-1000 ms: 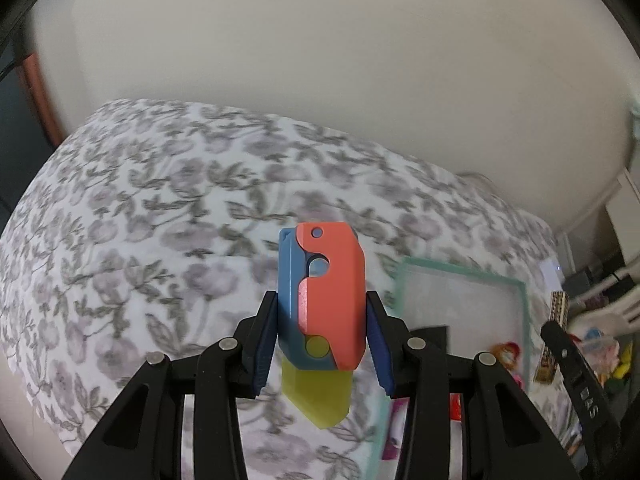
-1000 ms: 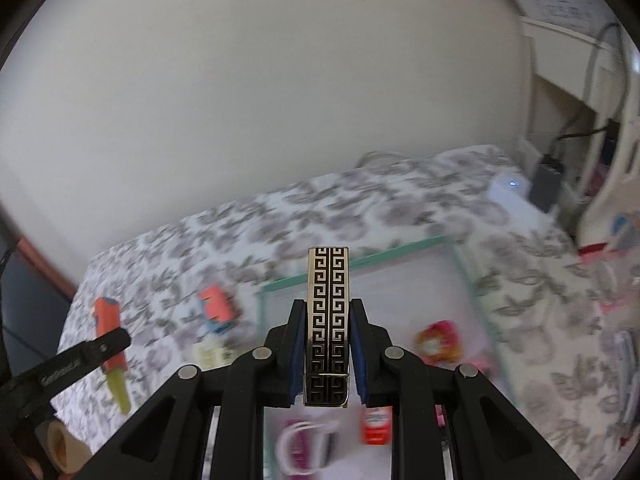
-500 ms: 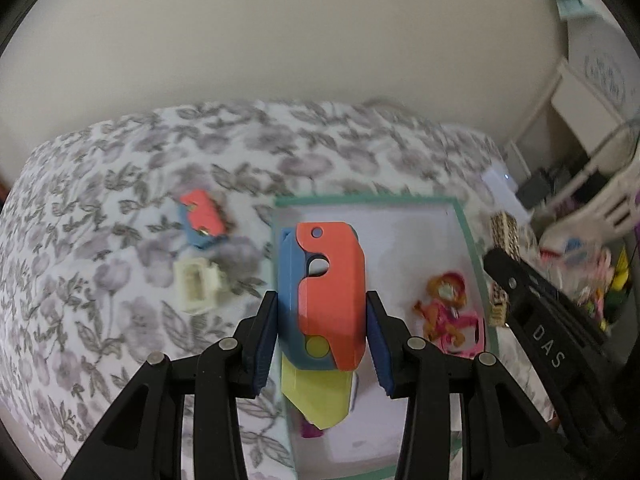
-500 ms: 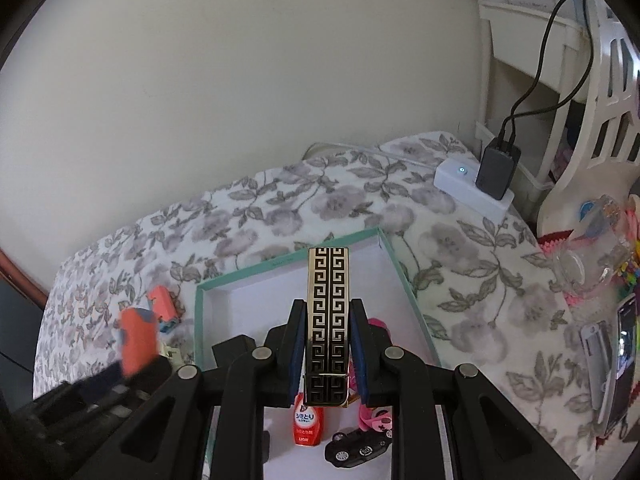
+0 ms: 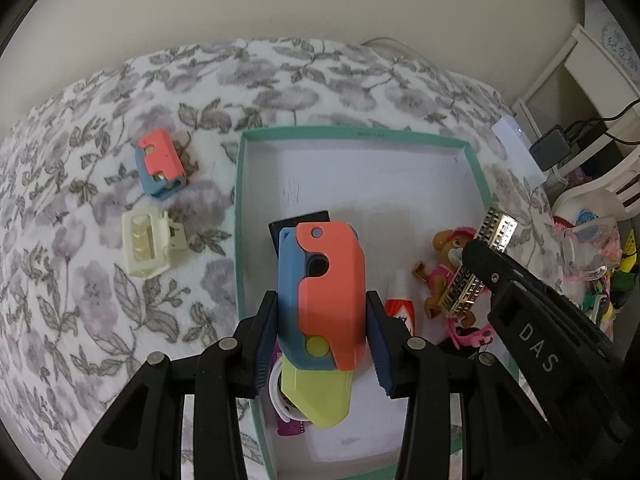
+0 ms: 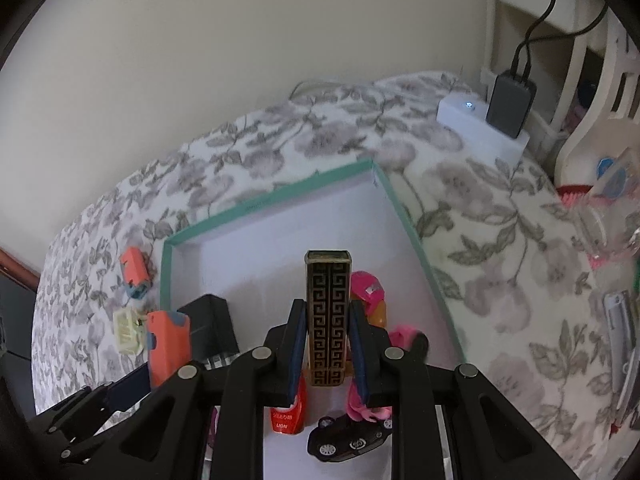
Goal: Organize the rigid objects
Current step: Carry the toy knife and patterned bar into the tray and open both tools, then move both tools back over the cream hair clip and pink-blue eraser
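My left gripper (image 5: 320, 332) is shut on an orange, blue and yellow toy knife (image 5: 324, 288) and holds it above the teal-rimmed white box (image 5: 360, 133). My right gripper (image 6: 327, 344) is shut on a black and gold patterned lighter (image 6: 327, 316), also above the box (image 6: 272, 200). The lighter shows in the left wrist view (image 5: 476, 268) too, and the toy knife in the right wrist view (image 6: 168, 344). In the box lie a black case (image 6: 208, 320), a red tube (image 6: 286, 416), a black toy car (image 6: 348, 440) and a pink dog figure (image 5: 444, 264).
On the floral bedspread left of the box lie a second orange and blue toy (image 5: 160, 164) and a cream plastic clip (image 5: 146, 244). A white power strip with a grey charger (image 6: 508, 104) sits at the bed's far right. Cluttered items (image 5: 592, 248) stand to the right.
Both grippers have moved in over the box and lower. The box and its contents look larger and nearer. Both grips are unchanged.
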The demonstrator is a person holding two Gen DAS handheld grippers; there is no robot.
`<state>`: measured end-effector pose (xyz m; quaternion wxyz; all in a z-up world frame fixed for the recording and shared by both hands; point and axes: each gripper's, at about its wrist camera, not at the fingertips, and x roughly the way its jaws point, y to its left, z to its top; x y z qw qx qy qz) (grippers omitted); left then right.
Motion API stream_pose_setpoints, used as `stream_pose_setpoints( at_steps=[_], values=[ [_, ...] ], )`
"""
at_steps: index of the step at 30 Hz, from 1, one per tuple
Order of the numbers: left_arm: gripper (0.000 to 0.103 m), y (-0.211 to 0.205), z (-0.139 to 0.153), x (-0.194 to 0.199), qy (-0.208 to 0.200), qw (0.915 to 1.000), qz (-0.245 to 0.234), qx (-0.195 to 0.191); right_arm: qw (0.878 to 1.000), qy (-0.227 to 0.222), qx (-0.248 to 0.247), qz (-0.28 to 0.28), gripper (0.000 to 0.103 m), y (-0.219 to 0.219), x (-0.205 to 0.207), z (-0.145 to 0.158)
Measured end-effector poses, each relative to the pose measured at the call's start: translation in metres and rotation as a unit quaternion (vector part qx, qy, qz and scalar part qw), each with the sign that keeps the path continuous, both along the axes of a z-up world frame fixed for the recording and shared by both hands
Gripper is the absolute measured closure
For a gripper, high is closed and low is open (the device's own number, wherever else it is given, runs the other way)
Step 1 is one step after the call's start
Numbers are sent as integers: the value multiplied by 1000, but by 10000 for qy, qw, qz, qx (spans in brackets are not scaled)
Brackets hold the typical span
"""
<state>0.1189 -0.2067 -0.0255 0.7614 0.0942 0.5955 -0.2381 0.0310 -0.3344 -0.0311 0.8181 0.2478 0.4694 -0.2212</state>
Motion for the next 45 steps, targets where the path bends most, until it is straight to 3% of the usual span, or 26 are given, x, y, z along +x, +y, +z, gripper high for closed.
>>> stream_pose_setpoints(
  at_steps=[12, 22, 24, 26, 33, 35, 38, 40, 42, 45],
  values=[
    [59, -1, -13, 2, 309, 9995, 18, 30, 10000, 32, -33, -40, 80, -2, -3, 2],
    [59, -1, -6, 3, 259, 9996, -12, -57, 9997, -111, -164, -112, 80, -3, -6, 18],
    [54, -1, -3, 3, 282, 9995, -18, -159, 9996, -140, -193, -128, 80, -3, -7, 21],
    [39, 1, 0, 3, 322, 9992, 1, -254, 9995, -159, -213, -140, 80, -3, -7, 23],
    [35, 13, 8, 11, 293, 9987, 216, -351, 9994, -196, -246, -156, 80, -3, -8, 27],
    [25, 20, 12, 16, 264, 9983, 358, -385, 9994, -203, -258, -141, 80, -2, -8, 28],
    [23, 35, 17, 26, 163, 9970, 627, -433, 9994, -171, -277, -97, 80, 3, -5, 26],
    [22, 49, 19, 34, 102, 9951, 873, -443, 9996, -131, -263, -22, 77, 7, -1, 23],
    [12, 63, 20, 41, 49, 9928, 1122, -424, 9996, -99, -239, 74, 73, 14, 3, 20],
    [9, 90, 18, 53, -61, 9872, 1548, -376, 9993, -91, -280, 245, 60, 27, 10, 18]
  ],
)
